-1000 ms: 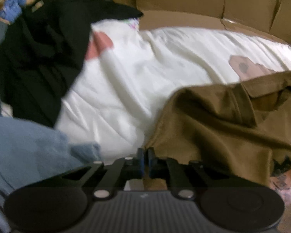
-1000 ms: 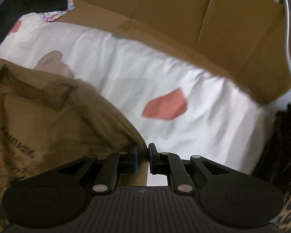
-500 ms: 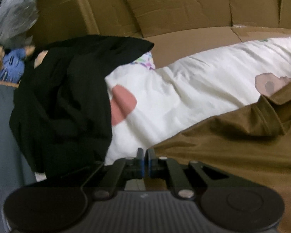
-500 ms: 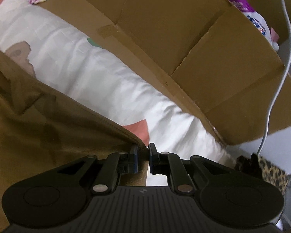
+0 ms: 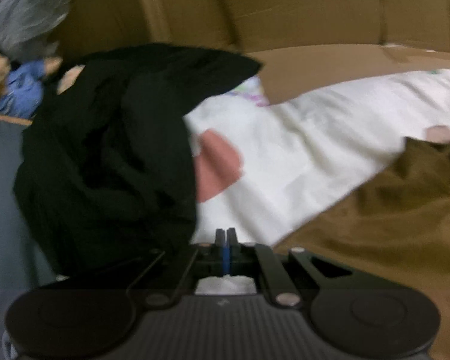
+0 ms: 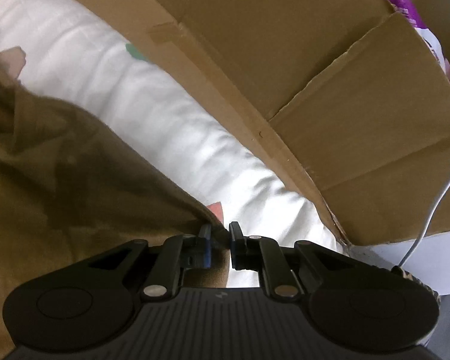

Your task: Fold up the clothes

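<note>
Since the last second both views have swung: the brown shirt (image 5: 399, 240) that filled the lower right of the left wrist view now sits further right, and the black garment (image 5: 111, 162) has slid in to lie just beside the left gripper (image 5: 224, 237). That gripper is fully closed, its jaws together. A second ago brown cloth sat at its tips; now only white sheet (image 5: 300, 150) shows past them, and whether any shirt edge remains pinched I cannot tell.

In the right wrist view the shirt (image 6: 60, 180) lies spread over the sheet (image 6: 165, 126), its edge running down to the right gripper (image 6: 220, 237). Those jaws have just been opening a little and now stand with a narrow gap; a bit of the shirt's edge sits between them, though the fingers (image 6: 205, 237) seem no longer to press it. Cardboard (image 6: 315, 75) walls the far side.

My reading: the shirt has been pulled out flat and is being let go, ready for the first fold.
</note>
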### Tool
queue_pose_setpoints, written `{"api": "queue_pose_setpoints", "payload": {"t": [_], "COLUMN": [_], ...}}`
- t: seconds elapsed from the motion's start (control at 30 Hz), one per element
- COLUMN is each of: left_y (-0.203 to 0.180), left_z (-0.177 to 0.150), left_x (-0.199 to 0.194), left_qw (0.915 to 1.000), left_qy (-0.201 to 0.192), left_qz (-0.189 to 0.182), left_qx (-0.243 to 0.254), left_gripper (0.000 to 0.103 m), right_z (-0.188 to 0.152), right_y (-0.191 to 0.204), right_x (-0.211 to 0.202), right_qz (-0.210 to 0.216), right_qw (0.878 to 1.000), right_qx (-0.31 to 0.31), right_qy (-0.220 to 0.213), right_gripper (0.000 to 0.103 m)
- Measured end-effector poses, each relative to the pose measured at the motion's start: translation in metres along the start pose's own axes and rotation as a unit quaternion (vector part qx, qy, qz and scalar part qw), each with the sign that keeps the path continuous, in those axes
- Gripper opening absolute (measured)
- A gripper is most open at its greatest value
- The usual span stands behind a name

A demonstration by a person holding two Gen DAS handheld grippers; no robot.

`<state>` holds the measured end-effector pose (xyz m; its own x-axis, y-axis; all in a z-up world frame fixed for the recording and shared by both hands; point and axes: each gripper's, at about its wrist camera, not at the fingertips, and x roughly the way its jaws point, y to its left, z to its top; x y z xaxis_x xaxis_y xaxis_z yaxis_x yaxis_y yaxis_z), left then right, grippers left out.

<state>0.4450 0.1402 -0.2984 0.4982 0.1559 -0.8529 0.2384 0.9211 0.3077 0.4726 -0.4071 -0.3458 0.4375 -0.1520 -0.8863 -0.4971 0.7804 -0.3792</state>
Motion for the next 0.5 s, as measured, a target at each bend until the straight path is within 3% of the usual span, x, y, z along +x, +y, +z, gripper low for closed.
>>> {"api": "queue_pose_setpoints", "payload": {"t": [0.13,0.17,0.2,0.27,0.3,0.4,0.5], "left_y": [-0.018,-0.024,-0.029,-0.041,-0.046,-0.055,-0.064], "left_z": [0.009,0.012,0.013,0.016,0.017,0.017,0.018], "left_x": [-0.004,-0.004,-0.002,0.003,0.006,0.013,0.017], "left_qw": [0.9992,0.9988,0.9984,0.9973,0.997,0.9963,0.9936], "left_qy": [-0.017,-0.02,-0.021,-0.022,-0.021,-0.026,-0.038], "left_qz": [-0.031,-0.038,-0.043,-0.053,-0.055,-0.07,-0.091], "left_qx": [0.02,0.024,0.031,0.046,0.049,0.043,0.055], "left_gripper": [0.007,0.012,0.018,0.023,0.025,0.025,0.026], "right_z": [0.002,0.003,0.005,0.009,0.012,0.026,0.039], "right_y": [-0.009,-0.01,-0.01,-0.01,-0.009,0.005,0.028], "right_x": [-0.018,-0.024,-0.028,-0.034,-0.036,-0.035,-0.035], "right_qz": [0.057,0.063,0.069,0.094,0.105,0.122,0.131], "right_qw": [0.998,0.997,0.996,0.993,0.992,0.989,0.987], "right_qx": [0.024,0.021,0.018,0.023,0.029,0.023,-0.025], "right_qy": [-0.026,-0.036,-0.047,-0.064,-0.069,-0.077,-0.092], "right_gripper": [0.015,0.018,0.022,0.036,0.038,0.039,0.042]}}
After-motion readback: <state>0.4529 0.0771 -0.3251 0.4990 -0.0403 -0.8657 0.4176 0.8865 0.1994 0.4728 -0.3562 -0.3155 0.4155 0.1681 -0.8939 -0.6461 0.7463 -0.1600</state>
